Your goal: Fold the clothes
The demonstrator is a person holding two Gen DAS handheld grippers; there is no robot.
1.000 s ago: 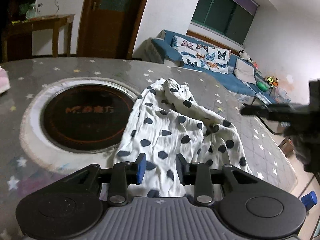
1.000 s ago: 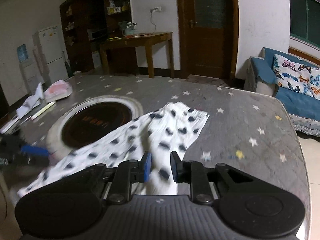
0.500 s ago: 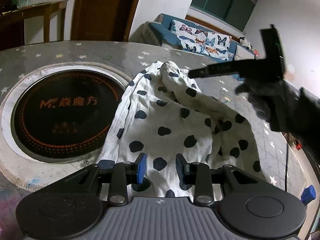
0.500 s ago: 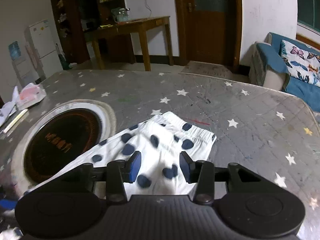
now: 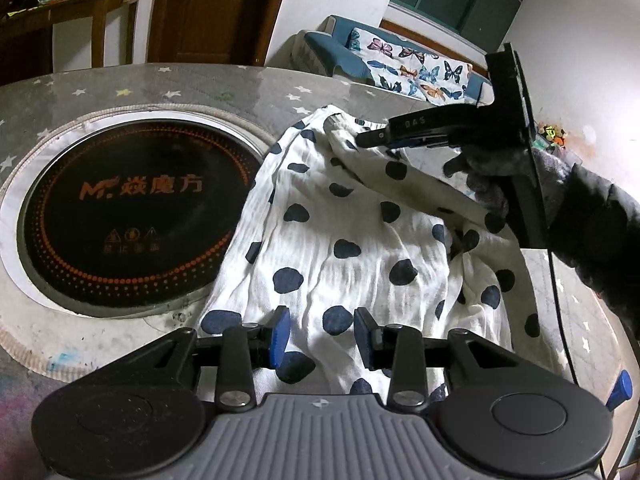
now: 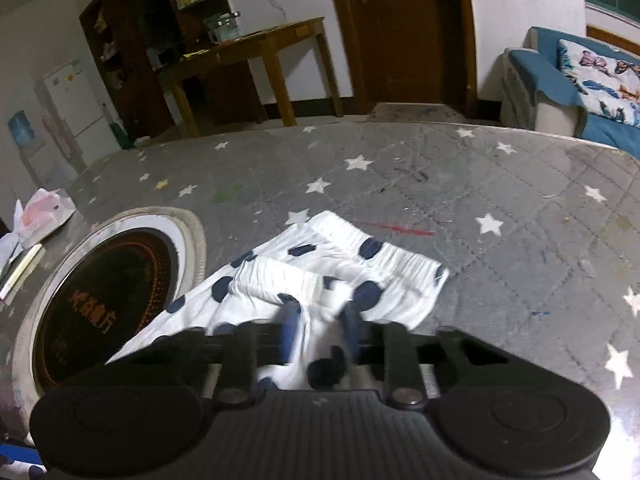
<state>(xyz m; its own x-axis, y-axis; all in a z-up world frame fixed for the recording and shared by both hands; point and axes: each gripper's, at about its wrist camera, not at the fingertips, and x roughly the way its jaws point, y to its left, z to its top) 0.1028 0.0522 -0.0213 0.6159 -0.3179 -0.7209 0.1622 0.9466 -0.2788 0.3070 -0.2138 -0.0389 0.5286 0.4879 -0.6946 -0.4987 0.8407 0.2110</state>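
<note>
Your table [image 6: 500, 184], grey with white stars, carries a round black cooktop [image 5: 120, 216] set into it, and the polka-dot garment [image 5: 344, 240] lies just beside that cooktop, its near left edge lapping over the rim. The cloth is spread long and rumpled rather than in a neat stack: the elastic waistband [image 6: 384, 256] sits at the far end with one layer of it already doubled back on itself, and a loose ridge runs down the right side. So you have at most a partial fold; judged from this, flattening and the closing folds remain. Your left gripper [image 5: 322, 334] hangs over the near hem with its jaws parted and nothing between them. Your right gripper [image 6: 320, 326] is at the waistband end with white cloth lying between its blurred blue pads, but you cannot tell from either view whether it has pinched the cloth or merely straddles it.
</note>
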